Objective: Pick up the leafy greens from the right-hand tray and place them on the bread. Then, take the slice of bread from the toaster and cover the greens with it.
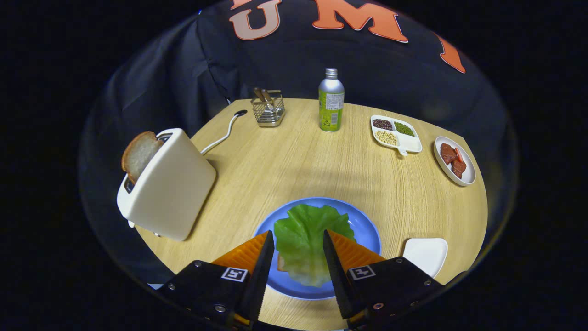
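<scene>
One slice of bread [139, 155] stood up out of the toaster [167, 186] on the counter [294, 156], well to the left of the tool [298, 239] and beyond it. That slice looked light, dry and fairly stiff, yet likely to crumble or dent under a hard squeeze, so the best hold seemed to be its exposed upper part, pinched gently across the flat faces. The lettuce leaf [305, 234] already lay on the blue plate [367, 230], draped over a lower piece of bread [280, 264] of which just a corner peeked out; it appeared limp and easily shifted. The tool's fingers stood apart, gripping nothing, one on either side of the leaf, tilted down over the plate. The white tray [425, 255] sat just to the right.
</scene>
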Available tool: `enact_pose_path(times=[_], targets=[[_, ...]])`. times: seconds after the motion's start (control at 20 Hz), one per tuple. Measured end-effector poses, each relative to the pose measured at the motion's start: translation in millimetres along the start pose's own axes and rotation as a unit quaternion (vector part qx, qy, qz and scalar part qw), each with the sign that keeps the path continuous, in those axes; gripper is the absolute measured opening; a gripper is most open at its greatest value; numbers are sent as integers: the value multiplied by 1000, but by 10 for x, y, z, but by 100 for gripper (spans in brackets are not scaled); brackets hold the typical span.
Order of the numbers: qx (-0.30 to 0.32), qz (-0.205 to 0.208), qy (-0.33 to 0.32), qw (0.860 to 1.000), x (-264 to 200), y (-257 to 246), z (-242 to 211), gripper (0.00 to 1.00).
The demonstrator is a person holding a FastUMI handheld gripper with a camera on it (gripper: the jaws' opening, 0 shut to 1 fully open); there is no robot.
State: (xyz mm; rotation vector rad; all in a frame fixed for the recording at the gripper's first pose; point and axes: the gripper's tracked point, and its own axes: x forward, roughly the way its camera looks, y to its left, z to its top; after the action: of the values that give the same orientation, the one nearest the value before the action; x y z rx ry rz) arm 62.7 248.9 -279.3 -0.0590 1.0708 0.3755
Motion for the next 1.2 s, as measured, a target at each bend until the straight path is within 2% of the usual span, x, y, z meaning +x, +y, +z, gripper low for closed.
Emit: enact_pose_path(times=[0.25,0.4,0.55,0.7,0.85,1.2], targets=[[-33,21,-17,999,-215,493,250,79],[-34,54,-12,998,-268,893,333,80],[-43,63,-16,997,-342,1139,483,81],[-45,89,-13,995,-463,1447,597,85],[-49,89,-20,995,-549,1671,763,91],[-62,114,20,991,-653,2261,895,94]])
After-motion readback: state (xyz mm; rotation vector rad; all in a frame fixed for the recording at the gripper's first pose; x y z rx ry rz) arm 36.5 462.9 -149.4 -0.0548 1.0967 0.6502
